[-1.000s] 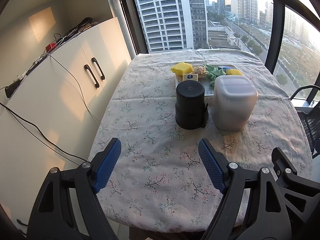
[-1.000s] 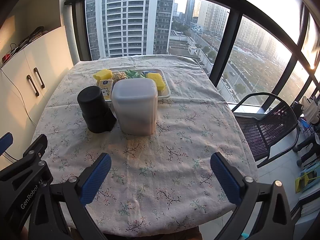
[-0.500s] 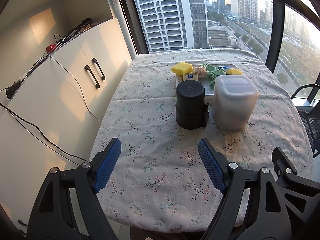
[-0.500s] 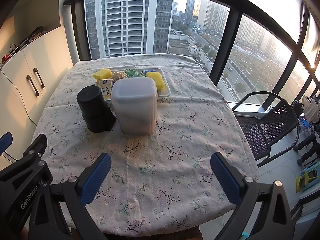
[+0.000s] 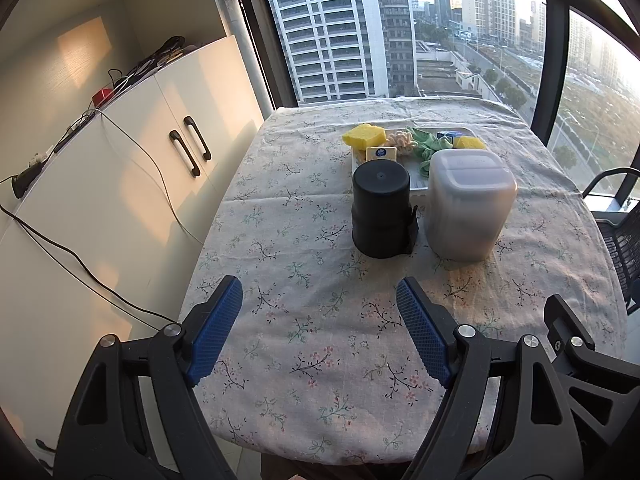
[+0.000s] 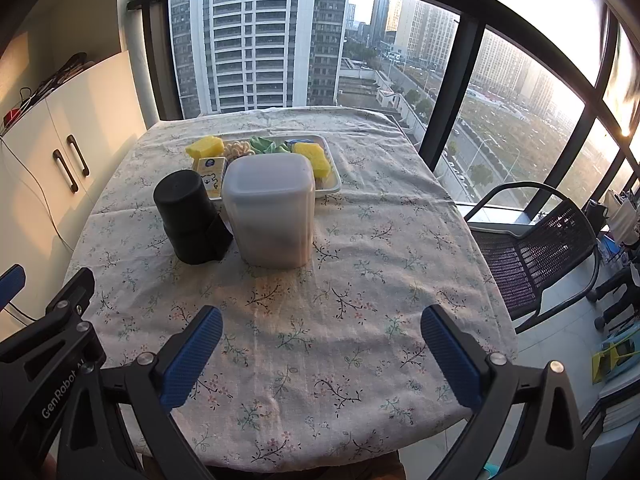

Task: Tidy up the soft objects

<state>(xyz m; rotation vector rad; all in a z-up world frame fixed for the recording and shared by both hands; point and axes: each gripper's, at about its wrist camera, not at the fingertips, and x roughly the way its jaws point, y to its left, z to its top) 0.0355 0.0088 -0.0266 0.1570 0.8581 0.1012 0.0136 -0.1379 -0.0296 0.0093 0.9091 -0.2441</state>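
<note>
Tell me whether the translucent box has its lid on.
Lid on: the translucent box stands upright, a flat lid covering its whole top.

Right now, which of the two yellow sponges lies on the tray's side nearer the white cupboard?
The yellow sponge at the tray's left end, behind the black cylinder.

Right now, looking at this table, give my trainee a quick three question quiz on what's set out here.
1. True or false: the frosted container has its lid on.
2. What stands directly left of that container in the right wrist view? A) black canister B) yellow sponge C) chair
3. Fill in: the soft objects lie on a white ____ behind the two containers.

Key: 1 true; 2 A; 3 tray. Both the left gripper and right gripper are open and empty, above the tablecloth.
</note>
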